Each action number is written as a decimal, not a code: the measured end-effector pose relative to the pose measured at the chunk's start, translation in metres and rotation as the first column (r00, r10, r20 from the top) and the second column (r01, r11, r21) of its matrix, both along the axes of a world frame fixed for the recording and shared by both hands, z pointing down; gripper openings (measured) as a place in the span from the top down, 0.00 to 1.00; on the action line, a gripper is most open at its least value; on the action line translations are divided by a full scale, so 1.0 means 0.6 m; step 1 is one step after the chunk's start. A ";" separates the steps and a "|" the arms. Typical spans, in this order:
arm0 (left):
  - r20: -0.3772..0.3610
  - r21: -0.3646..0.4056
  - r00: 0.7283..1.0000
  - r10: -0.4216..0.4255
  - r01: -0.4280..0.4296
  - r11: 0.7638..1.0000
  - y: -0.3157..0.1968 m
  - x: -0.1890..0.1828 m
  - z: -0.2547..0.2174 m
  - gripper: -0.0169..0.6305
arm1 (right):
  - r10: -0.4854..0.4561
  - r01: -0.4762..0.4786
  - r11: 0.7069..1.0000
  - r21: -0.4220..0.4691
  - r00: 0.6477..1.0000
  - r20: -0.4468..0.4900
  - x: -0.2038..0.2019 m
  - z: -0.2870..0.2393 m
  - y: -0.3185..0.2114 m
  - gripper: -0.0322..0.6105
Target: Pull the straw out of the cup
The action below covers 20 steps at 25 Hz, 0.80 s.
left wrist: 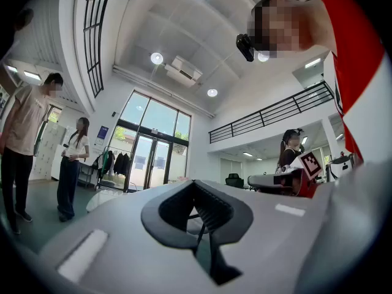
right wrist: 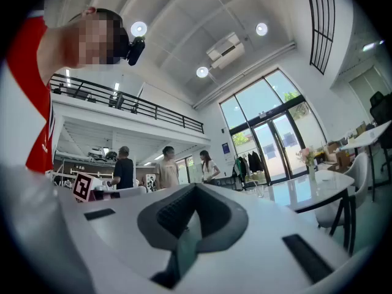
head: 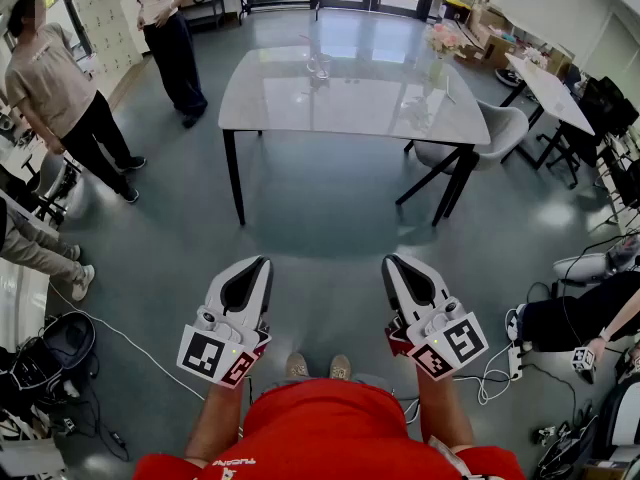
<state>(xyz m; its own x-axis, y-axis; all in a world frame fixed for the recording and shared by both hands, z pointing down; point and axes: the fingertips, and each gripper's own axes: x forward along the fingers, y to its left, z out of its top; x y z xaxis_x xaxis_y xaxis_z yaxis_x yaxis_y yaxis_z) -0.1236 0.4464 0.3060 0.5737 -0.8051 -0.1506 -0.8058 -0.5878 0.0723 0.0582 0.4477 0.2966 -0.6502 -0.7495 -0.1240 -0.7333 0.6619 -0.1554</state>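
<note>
A person holds the left gripper [head: 258, 266] and right gripper [head: 394, 264] closed and empty, well apart from the clear cup [head: 321, 66] on the grey table [head: 290, 108], its straw too small to see; reaching in still closed risks toppling the cup.

You are facing the table [head: 350, 108] from well back; a cup [head: 320, 66] is sitting on its far side.

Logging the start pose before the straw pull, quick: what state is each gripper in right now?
Left gripper: closed, holding nothing.
Right gripper: closed, holding nothing.
</note>
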 end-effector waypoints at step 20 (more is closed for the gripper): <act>0.001 0.009 1.000 -0.015 0.015 1.000 -0.011 0.009 -0.013 0.97 | -0.025 0.025 0.999 0.040 1.000 0.005 0.007 -0.024 -0.007 0.95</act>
<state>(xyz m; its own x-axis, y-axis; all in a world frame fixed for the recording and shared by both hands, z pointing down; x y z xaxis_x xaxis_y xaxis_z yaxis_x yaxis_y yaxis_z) -0.1184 0.4400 0.2979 0.5615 -0.8123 -0.1575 -0.8147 -0.5761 0.0667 0.0623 0.4437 0.2822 -0.6682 -0.7272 -0.1573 -0.7156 0.6860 -0.1319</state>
